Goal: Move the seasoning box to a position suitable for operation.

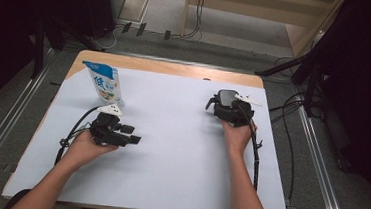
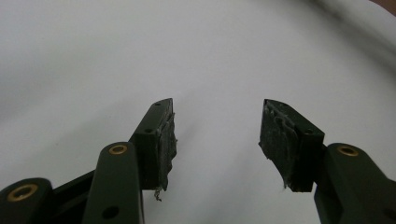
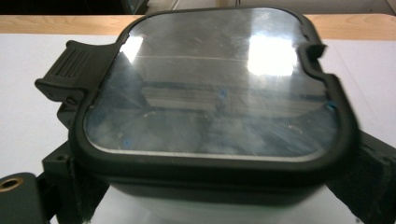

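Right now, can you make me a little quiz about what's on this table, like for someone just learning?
1. True or false: the left hand-held gripper has something between its jaws.
2. What is the right hand-held gripper clamped on?
A. the blue-and-white pouch
B. the dark container with a clear lid
C. a cable
3. Fill in: the pouch stands at the far ______ part of the white table cover, seen from the high view.

Key:
1. False; its jaws stand apart over the bare white cover.
2. B; the container sits between its jaws, side latch showing.
3. left
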Available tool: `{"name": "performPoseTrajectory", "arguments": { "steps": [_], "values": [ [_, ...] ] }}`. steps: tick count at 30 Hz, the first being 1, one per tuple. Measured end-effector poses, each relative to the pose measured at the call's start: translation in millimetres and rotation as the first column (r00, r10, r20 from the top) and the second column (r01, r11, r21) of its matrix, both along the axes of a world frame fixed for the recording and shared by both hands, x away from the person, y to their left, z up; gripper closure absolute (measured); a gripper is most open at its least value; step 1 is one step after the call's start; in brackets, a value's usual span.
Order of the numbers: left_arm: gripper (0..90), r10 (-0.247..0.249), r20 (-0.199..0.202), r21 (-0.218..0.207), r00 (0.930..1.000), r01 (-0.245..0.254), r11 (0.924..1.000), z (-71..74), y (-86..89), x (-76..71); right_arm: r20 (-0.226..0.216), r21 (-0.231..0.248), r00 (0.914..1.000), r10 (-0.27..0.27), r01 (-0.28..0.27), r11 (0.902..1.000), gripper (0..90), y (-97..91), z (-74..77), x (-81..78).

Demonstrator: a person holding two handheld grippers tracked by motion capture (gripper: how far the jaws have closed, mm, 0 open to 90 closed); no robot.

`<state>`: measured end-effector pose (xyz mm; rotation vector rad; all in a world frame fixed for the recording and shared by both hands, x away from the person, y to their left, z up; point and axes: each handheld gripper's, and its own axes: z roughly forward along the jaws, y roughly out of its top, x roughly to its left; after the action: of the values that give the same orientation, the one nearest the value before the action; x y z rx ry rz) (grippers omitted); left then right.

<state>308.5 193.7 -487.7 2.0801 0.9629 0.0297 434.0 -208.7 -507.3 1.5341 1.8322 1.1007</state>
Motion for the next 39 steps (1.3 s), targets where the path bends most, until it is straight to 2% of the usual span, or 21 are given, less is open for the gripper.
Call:
{"name": "performPoseTrajectory", "arguments": {
  "steps": [6, 10, 15, 20, 22, 25, 28, 34, 39],
  "values": [
    [46.1, -0.004, -0.008, 0.002, 1.0, 0.004, 1.0, 0.4, 0.7, -2.1, 0.007, -0.005, 0.9999, -0.011, 0.011, 0.9999, 9.0, 6.0, -4.5, 3.1],
    [46.0, 0.001, -0.007, -0.004, 1.0, -0.001, 1.0, 0.0, 2.2, -3.4, 0.007, 0.012, 0.9998, -0.019, 0.019, 0.9997, 10.4, 4.0, -6.9, 4.4],
    [46.2, 0.012, -0.014, -0.011, 0.9998, -0.012, 0.9999, -0.2, 3.6, -3.1, 0.035, -0.047, 0.9994, 0.002, 0.0, 0.9989, 14.2, 3.7, -3.9, 2.1],
    [46.3, 0.011, -0.014, -0.005, 0.9998, -0.011, 0.9999, -1.3, 2.9, -2.1, 0.037, -0.038, 0.9993, 0.009, -0.008, 0.9992, 15.1, 0.3, -2.5, 0.3],
    [46.3, 0.015, -0.016, -0.009, 0.9998, -0.015, 0.9998, -1.5, 3.2, -1.6, 0.04, -0.063, 0.999, 0.02, -0.018, 0.9978, 15.7, 1.1, -1.7, -2.0],
    [46.2, 0.019, -0.019, -0.01, 0.9997, -0.019, 0.9998, -1.7, 3.9, -1.0, 0.039, -0.06, 0.9989, 0.025, -0.023, 0.9979, 15.9, 0.1, -0.9, -3.2],
    [45.7, 0.021, -0.018, -0.004, 0.9996, -0.021, 0.9998, -2.0, 4.6, -0.5, 0.029, -0.019, 0.999, 0.033, -0.033, 0.9993, 15.9, -3.1, 1.5, -5.3],
    [44.8, 0.019, -0.02, 0.007, 0.9996, -0.019, 0.9998, -2.6, 4.2, -0.1, 0.034, -0.034, 0.9973, 0.065, -0.064, 0.9974, 16.0, 0.4, 12.7, -15.5],
    [44.4, 0.023, -0.02, 0.002, 0.9995, -0.023, 0.9997, -2.4, 4.8, 0.1, 0.047, -0.025, 0.9899, 0.133, -0.132, 0.9909, 15.9, 6.7, 28.0, -32.1]
  ]
}}
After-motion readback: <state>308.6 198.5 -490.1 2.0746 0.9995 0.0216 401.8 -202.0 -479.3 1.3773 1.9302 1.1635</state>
